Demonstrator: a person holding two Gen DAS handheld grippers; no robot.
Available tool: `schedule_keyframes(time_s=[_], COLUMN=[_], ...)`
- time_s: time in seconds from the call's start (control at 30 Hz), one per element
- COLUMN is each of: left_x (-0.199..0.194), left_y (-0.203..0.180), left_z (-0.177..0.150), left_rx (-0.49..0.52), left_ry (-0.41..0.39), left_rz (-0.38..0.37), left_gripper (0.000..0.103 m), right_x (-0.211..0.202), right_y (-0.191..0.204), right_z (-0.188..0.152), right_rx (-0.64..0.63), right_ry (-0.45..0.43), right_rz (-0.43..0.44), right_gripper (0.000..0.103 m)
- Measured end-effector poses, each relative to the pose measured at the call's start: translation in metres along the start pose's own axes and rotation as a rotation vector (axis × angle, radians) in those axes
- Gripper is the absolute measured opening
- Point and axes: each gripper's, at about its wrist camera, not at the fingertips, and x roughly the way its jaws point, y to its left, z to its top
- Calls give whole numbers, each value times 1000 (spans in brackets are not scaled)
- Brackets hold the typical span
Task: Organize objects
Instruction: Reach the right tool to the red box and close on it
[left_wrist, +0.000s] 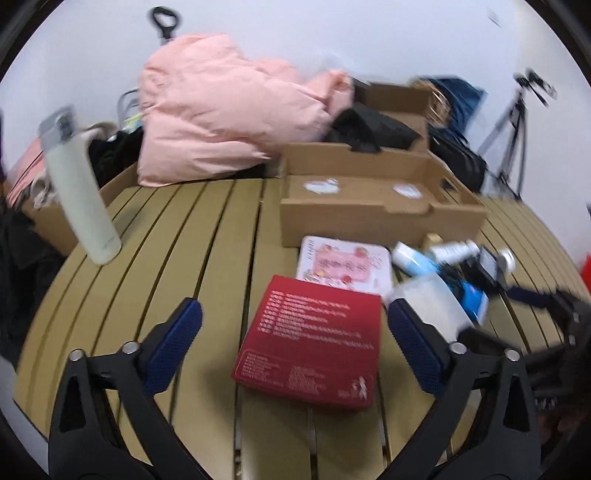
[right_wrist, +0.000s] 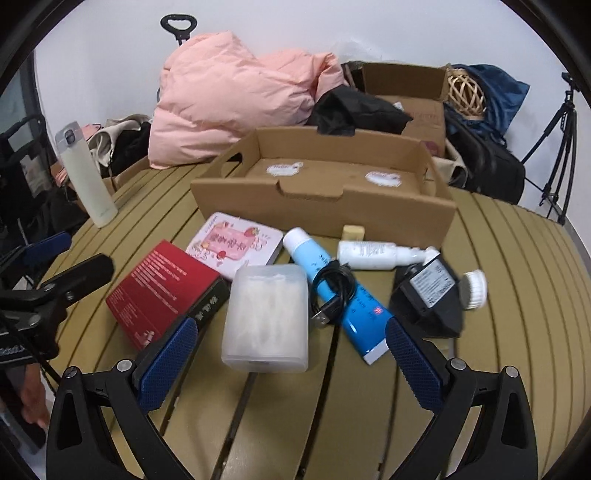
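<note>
My left gripper (left_wrist: 294, 325) is open and empty, its jaws either side of a red box (left_wrist: 314, 341) lying flat on the slatted table (left_wrist: 184, 236). My right gripper (right_wrist: 291, 338) is open and empty, just in front of a translucent plastic case (right_wrist: 266, 317). Past it lie the red box (right_wrist: 162, 291), a pink tin (right_wrist: 236, 242), a blue tube (right_wrist: 332, 291) with a black cable (right_wrist: 332, 291) across it, a white bottle (right_wrist: 373, 254), a black adapter (right_wrist: 430, 295) and a white round brush head (right_wrist: 474, 290). An open cardboard tray (right_wrist: 325, 199) stands behind them, empty.
A white flask (left_wrist: 79, 188) stands upright at the table's left. A pink padded coat (left_wrist: 221, 118), black bags (right_wrist: 484, 162) and another cardboard box (right_wrist: 406, 96) pile up behind the tray. A tripod (right_wrist: 557, 147) stands at the right. A small tan block (right_wrist: 354, 232) lies by the tray's front.
</note>
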Motion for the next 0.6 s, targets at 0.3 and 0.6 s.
schedule_keyframes(time_s=[0.3,0.6], left_x=[37,55], left_y=[19,25], left_z=[-9,-17], left_rx=[-14,-31], left_ry=[187,266], left_rz=[-25,-37], left_gripper=[86,98], right_x=[14,24], right_y=[-6,14], right_z=[-12,-18], right_rx=[42,-27], right_ry=[40,66], right_rz=[56,50], right_gripper=[99,88])
